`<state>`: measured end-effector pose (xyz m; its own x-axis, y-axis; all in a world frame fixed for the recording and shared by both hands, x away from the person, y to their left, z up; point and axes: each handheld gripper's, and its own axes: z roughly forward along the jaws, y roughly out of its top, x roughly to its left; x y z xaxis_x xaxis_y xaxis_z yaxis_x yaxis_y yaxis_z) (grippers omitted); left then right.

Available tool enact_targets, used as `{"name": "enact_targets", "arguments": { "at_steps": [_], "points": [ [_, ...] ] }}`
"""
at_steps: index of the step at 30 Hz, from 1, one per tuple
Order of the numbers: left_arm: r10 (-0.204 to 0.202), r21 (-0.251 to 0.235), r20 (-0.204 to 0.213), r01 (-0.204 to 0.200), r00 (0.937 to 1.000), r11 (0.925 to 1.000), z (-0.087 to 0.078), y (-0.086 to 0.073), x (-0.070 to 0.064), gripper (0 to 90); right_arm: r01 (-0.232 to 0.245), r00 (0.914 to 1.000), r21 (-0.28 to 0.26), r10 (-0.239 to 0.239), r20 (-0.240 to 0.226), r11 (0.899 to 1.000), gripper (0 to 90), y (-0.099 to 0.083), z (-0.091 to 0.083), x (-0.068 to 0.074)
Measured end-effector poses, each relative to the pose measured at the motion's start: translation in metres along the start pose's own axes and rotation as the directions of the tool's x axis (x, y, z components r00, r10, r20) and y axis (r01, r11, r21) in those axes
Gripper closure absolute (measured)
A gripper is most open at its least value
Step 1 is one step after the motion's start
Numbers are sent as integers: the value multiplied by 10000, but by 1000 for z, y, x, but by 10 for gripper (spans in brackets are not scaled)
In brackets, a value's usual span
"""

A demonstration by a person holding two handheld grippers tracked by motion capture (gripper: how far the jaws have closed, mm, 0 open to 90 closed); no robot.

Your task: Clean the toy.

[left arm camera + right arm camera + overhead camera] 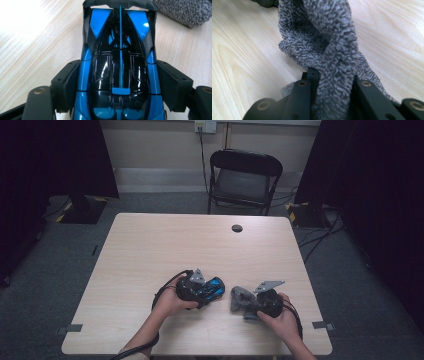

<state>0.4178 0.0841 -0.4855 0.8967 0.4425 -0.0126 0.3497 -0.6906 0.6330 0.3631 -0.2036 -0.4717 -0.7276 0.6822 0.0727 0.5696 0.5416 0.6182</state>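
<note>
High view, left tool (212, 289) gripping toy car (210, 288), right tool (245, 302) pinching grey cloth (241, 299)

The toy car (120, 72) looks like glossy blue and black plastic. The cloth (329, 42) is grey, rough, looped terry. The table (150, 250) is pale matt wood grain.

High view looks down on the table (150, 250); gripper views sit close, sharing — apparently — the grey cloth (185, 11).
</note>
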Motion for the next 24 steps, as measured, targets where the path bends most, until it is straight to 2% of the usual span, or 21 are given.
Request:
{"name": "enact_targets", "arguments": {
  "at_steps": [5,8,11,13,16,19,22,24],
  "points": [
    [-373,-92,-50,373,9993,9993,-2,-2,0,258,93,10000,-18,-93,32,10000,707,1,1,1],
    [-761,-240,36,762,9971,9968,-4,-5,1,259,107,9999,-36,-107,25,9999,680,1,1,2],
    [-688,-59,25,689,9976,9976,-8,-6,2,259,153,9999,-36,-152,61,9999,656,2,1,3],
    [-750,-228,18,750,9972,9969,-11,-7,2,264,237,9997,-24,-237,104,9997,650,2,1,4],
    [-707,-80,18,707,9975,9975,-15,-5,2,270,414,9989,-115,-411,235,9991,598,4,0,5],
    [-797,-52,53,797,9968,9968,-14,-7,2,270,487,9985,-46,-486,263,9988,605,4,0,6],
    [-605,-49,-47,604,9982,9982,-13,-10,1,270,464,9986,-36,-463,263,9989,612,4,1,6],
    [-676,-88,-88,675,9977,9977,-13,-10,0,269,483,9985,-45,-482,260,9988,612,4,2,6]
  ]
}}
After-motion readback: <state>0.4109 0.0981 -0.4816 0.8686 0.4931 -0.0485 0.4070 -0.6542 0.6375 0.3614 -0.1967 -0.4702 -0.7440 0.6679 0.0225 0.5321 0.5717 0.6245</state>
